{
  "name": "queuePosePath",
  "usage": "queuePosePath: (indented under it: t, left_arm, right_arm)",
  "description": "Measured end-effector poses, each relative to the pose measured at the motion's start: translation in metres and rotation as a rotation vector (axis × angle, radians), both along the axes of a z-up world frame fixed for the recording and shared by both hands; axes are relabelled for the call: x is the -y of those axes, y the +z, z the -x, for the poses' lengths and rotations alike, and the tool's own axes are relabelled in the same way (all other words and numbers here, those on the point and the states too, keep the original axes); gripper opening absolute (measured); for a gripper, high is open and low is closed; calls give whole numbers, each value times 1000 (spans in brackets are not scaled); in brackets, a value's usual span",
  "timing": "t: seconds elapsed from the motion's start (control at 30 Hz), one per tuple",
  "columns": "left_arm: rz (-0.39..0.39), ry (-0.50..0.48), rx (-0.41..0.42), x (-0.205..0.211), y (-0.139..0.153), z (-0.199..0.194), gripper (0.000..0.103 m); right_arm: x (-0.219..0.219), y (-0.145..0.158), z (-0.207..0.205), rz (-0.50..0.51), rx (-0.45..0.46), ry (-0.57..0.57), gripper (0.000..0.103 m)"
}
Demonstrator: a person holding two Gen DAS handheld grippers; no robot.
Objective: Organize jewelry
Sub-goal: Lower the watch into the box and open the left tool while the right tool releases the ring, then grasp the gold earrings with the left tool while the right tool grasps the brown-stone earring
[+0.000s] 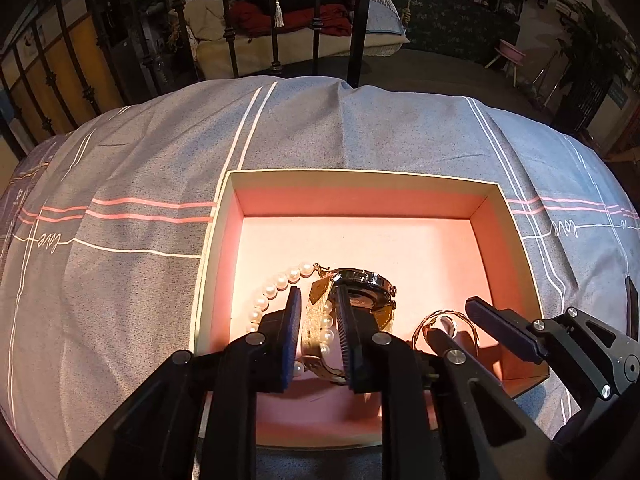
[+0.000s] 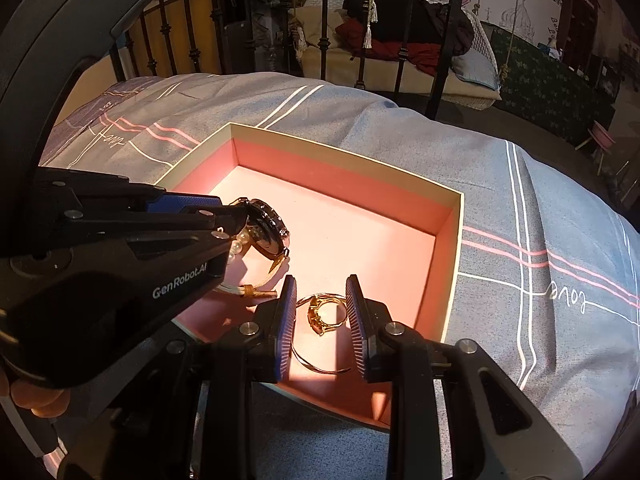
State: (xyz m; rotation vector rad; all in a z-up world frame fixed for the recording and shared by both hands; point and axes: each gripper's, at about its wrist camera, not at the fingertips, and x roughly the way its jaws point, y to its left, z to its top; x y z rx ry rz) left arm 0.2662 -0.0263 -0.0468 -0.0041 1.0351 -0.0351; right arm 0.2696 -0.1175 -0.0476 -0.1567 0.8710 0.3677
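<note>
A: Where did the jewelry lie?

B: All of it lay in the pink-lined box [image 1: 360, 196], which sat on the grey striped bedspread [image 1: 132, 160]. A pearl bracelet [image 1: 276, 286] curved along the box's left side, and a gold-strapped watch [image 1: 366, 290] rested partly over it. In the right wrist view the same watch [image 2: 266, 226] stood tilted on edge, dial facing right, with a few pearls [image 2: 238, 246] showing beneath it.

A: How did the left gripper stand?

B: The left gripper [image 1: 320, 332] reached into the box with its two blue-padded fingers [image 1: 291, 336] set either side of the watch strap and pearls. The jaws were parted; whether the pads pressed the strap could not be told. From the right wrist view the left gripper [image 2: 224, 220] entered from the left, its tip at the watch case.

A: And the right gripper?

B: The right gripper [image 2: 322, 322] hovered low over the near right part of the box, jaws spread apart and holding nothing. Between its fingers [image 2: 286, 332] lay a gold ring [image 2: 324, 314] with an amber stone, on the box floor, with a thin gold bangle [image 2: 320, 366] curving around it. The left wrist view showed the right gripper [image 1: 468, 322] angled in from the right, straddling the bangle [image 1: 444, 322].

A: What lay beyond the bed?

B: Black iron bed rails [image 1: 360, 20], and behind them a cushioned swing seat [image 2: 460, 80].
</note>
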Motion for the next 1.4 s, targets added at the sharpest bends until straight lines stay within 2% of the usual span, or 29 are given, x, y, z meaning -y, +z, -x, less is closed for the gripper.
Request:
queuePosePath:
  t: [0.03, 0.07, 0.13, 0.17, 0.2, 0.23, 0.27, 0.33, 0.5, 0.63, 0.7, 0.8, 0.93, 1.03, 1.1, 1.2, 1.23, 1.4]
  left_arm:
    - [-1, 4, 5, -1, 1, 1, 32]
    - [-5, 10, 15, -2, 3, 2, 42]
    - [-14, 16, 41, -4, 7, 4, 47]
    - [-14, 16, 48, -4, 10, 5, 51]
    - [-12, 17, 54, -5, 12, 6, 56]
    - [-5, 15, 61, -6, 14, 8, 66]
    - [4, 11, 72, -7, 18, 11, 72]
    - [25, -8, 94, -7, 25, 21, 76]
    - [59, -92, 136, -8, 33, 69, 77]
    - [115, -140, 124, -16, 22, 120, 77]
    - [125, -158, 104, -20, 12, 141, 76]
    - [94, -167, 75, -23, -4, 164, 72]
    - [85, -202, 46, -21, -17, 175, 67]
    - [39, -236, 51, -13, -24, 180, 67]
    - [10, -248, 58, -9, -28, 182, 67]
    - [-6, -247, 76, -8, -27, 182, 55]
    - [-6, -247, 79, -8, -27, 182, 52]
    - [38, -270, 80, -9, -25, 184, 52]
  right_arm:
    - [0, 1, 1, 3, 6, -2, 41]
    - [1, 2, 2, 5, 12, -3, 50]
    - [0, 5, 4, 13, 25, -6, 56]
    - [1, 6, 6, 17, 30, -7, 62]
    - [1, 8, 8, 18, 42, -12, 74]
    - [2, 10, 11, 20, 58, -21, 79]
    - [3, 14, 14, 20, 75, -29, 83]
    - [8, 21, 22, -2, 92, -45, 83]
    - [28, 29, 67, -34, 121, -80, 85]
    - [48, 12, 112, -74, 85, -100, 84]
    - [55, 0, 130, -101, 51, -100, 75]
    - [60, -11, 147, -128, 14, -85, 68]
    - [55, -15, 156, -127, 7, -54, 67]
    - [50, -18, 159, -106, 7, -34, 59]
    - [49, -19, 161, -103, 4, -26, 56]
    - [54, -19, 163, -115, 1, -28, 56]
    - [53, -19, 162, -116, 0, -29, 56]
    - [52, -19, 164, -111, 1, -32, 56]
